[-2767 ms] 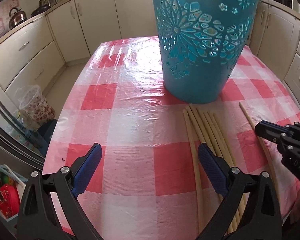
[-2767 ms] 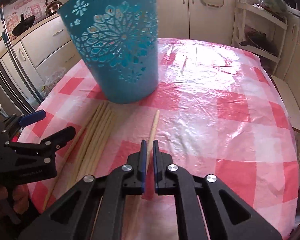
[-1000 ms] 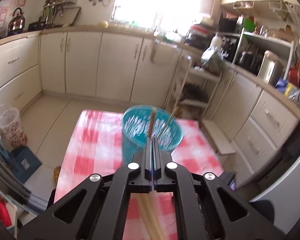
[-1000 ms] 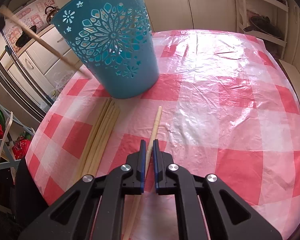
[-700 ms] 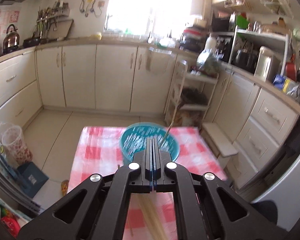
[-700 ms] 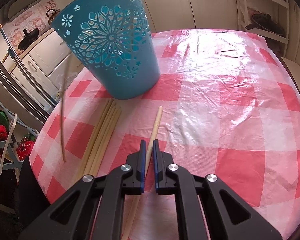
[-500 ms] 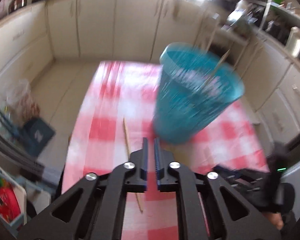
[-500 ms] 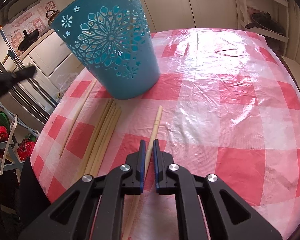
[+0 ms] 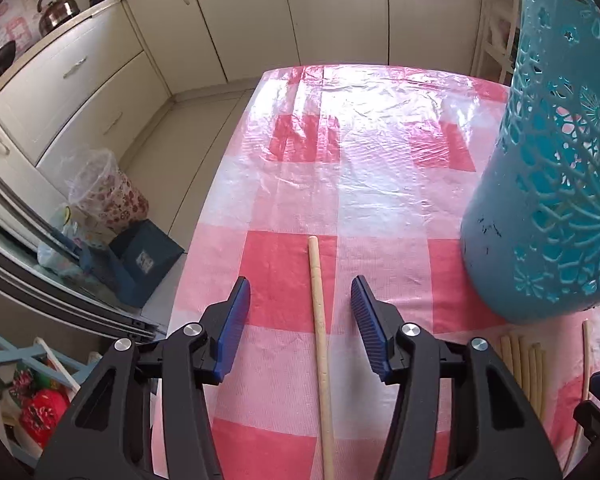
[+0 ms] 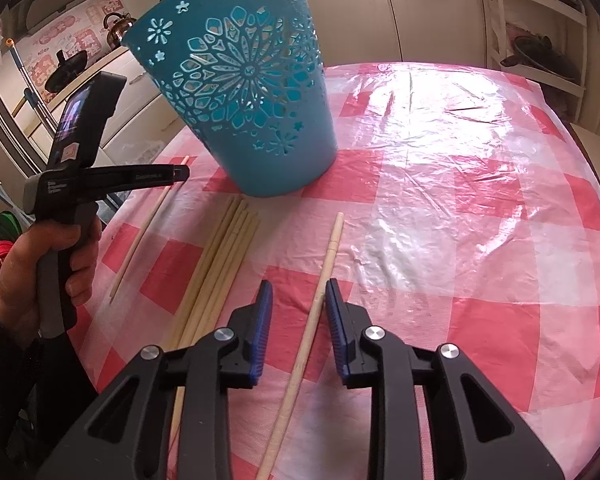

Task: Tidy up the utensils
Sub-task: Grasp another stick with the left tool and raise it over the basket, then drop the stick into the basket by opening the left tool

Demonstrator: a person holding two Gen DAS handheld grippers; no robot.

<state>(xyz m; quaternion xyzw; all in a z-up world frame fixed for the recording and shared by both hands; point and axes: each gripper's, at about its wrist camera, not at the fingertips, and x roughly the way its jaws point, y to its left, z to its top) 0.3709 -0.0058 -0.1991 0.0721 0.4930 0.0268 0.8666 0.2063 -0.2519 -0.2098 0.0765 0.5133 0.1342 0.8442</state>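
Note:
A teal cut-out basket (image 10: 252,100) stands on the red-checked table (image 10: 460,200). It fills the right side of the left wrist view as basket (image 9: 560,200). My left gripper (image 9: 299,280) hangs low over a single wooden chopstick (image 9: 320,320). Its jaws are opening and the pads are clear of the stick. My right gripper (image 10: 299,283) straddles another chopstick (image 10: 320,300); its jaws are opening too, with the pads off it. A bundle of chopsticks (image 10: 220,260) lies between the two. A person's hand (image 10: 40,272) holds the left gripper (image 10: 182,172) over the left chopstick (image 10: 148,224).
The table's left edge (image 9: 204,240) drops to the kitchen floor, where a flowered bin (image 9: 108,196) and a blue dustpan (image 9: 144,256) stand. Cream cabinets (image 9: 260,20) line the walls. The cloth beyond the basket (image 10: 480,140) is shiny plastic.
The left gripper's chopstick fell outside the basket onto the table. The left gripper then came down over it and opened. The right gripper stayed put and let go of its chopstick.

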